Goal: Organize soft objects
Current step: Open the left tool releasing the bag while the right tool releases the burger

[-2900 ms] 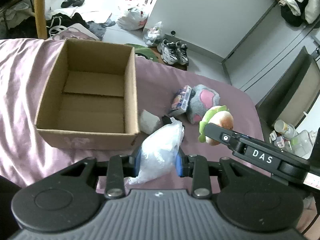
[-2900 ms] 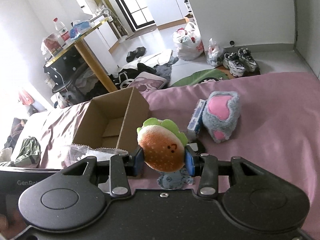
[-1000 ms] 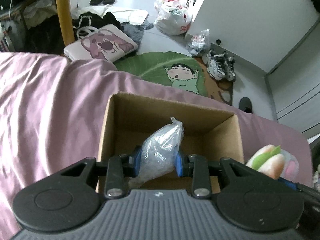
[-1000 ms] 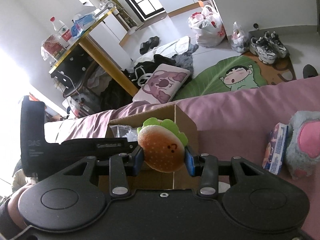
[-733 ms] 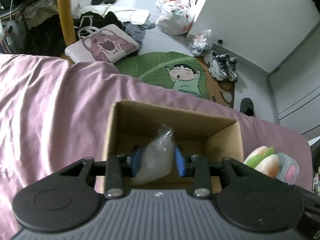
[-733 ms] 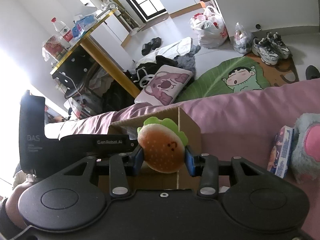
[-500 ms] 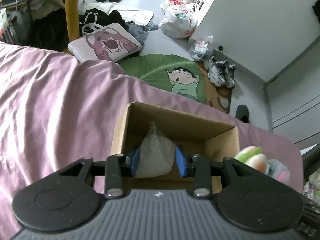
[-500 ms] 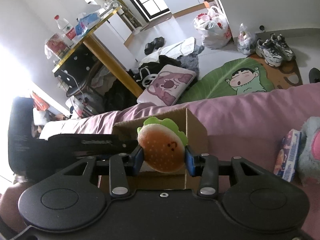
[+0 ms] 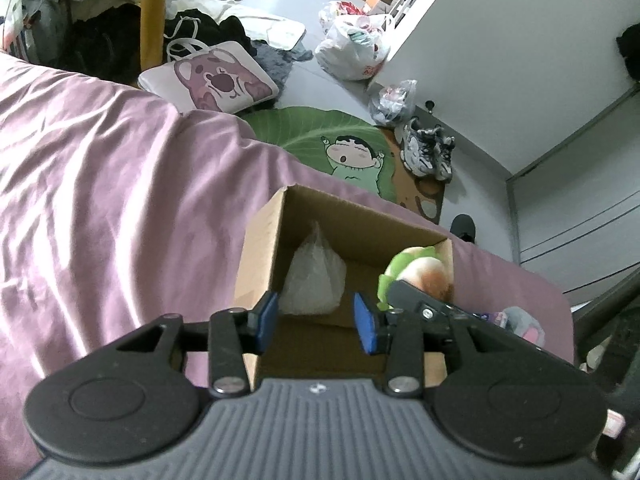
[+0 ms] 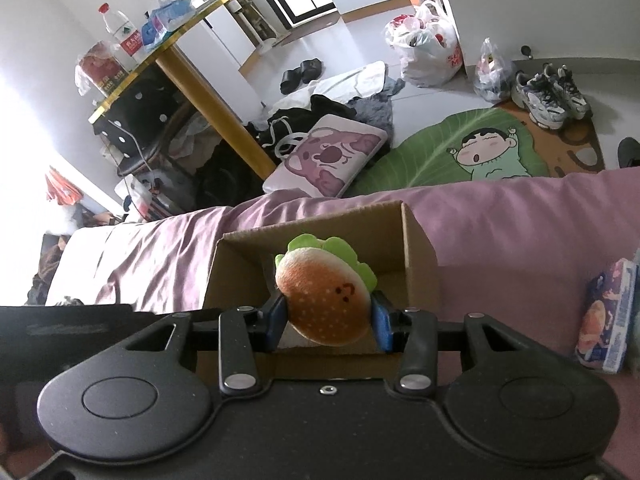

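Your left gripper [image 9: 316, 320] is positioned above the near edge of the cardboard box [image 9: 260, 248] with its blue pads spread apart and nothing between them; the clear plastic bag [image 9: 314, 280] lies just ahead of and below the pads, resting on the box floor against the left wall, tapered end pointing away from you. To the right of that gripper, your right gripper [image 10: 328, 318] is clamped across the width of the burger plush [image 10: 324, 300], bun face toward the camera and lettuce edge on the far side. The plush hangs above the box opening, on the right-hand half, with the right wall just beside it. The drop point therefore appears to lie directly below the right gripper, not ahead of it. Both grippers are pitched downward over the pink bedsheet [image 9: 100, 200]. The tissue pack [image 10: 606, 316] lies well to the right, on the bed outside the box.
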The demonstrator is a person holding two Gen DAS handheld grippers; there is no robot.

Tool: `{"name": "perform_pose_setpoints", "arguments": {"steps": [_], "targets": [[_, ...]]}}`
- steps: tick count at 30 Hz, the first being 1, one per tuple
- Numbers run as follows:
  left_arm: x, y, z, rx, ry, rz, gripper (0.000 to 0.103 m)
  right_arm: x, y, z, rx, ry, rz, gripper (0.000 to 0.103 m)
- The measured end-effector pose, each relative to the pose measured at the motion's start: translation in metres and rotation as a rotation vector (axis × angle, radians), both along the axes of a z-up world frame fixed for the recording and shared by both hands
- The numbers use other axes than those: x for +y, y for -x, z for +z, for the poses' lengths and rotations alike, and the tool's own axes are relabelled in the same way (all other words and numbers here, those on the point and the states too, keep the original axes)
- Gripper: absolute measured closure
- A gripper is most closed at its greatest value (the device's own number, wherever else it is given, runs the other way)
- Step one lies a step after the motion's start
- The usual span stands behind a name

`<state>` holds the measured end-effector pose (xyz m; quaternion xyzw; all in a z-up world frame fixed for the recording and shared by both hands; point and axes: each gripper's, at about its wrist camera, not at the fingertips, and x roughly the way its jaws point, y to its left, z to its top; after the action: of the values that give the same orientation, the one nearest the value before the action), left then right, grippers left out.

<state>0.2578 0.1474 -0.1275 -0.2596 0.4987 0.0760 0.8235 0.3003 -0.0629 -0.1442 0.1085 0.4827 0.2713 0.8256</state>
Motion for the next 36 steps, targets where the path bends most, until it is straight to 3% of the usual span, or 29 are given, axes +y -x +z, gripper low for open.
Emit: {"name": "perform_pose_setpoints", "arguments": {"steps": [3,10,12,14,17,21,27,31,36], "targets": [[0.004,0.007,0.005,-0.012,-0.025,0.019,0.048,0.005,0.001,-0.001,-0.003,0.013,0.0,0.057],[0.017,0.019,0.002,0.002,-0.025,0.075,0.044,0.01,0.004,-0.001,-0.008,0.035,0.005,0.043],[0.019,0.023,0.001,-0.003,-0.025,0.094,0.03,0.008,0.007,0.002,-0.006,0.031,0.004,0.042],[0.02,0.027,0.002,-0.005,-0.025,0.105,0.021,0.008,0.009,0.006,-0.008,0.036,0.004,0.038],[0.019,0.031,0.005,-0.004,-0.021,0.108,0.017,0.005,0.015,0.015,-0.03,0.038,0.01,0.028],[0.015,0.036,0.012,0.013,-0.056,0.108,0.007,-0.001,0.022,0.026,-0.039,0.032,0.024,0.025],[0.01,0.046,0.02,0.013,-0.062,0.11,0.001,-0.015,0.031,0.045,-0.063,0.053,0.031,0.017],[0.003,0.054,0.03,-0.007,-0.087,0.108,0.001,-0.029,0.035,0.054,-0.084,0.062,0.021,0.0],[-0.009,0.062,0.04,-0.044,-0.116,0.097,0.001,-0.052,0.039,0.064,-0.084,0.06,0.007,0.0]]}}
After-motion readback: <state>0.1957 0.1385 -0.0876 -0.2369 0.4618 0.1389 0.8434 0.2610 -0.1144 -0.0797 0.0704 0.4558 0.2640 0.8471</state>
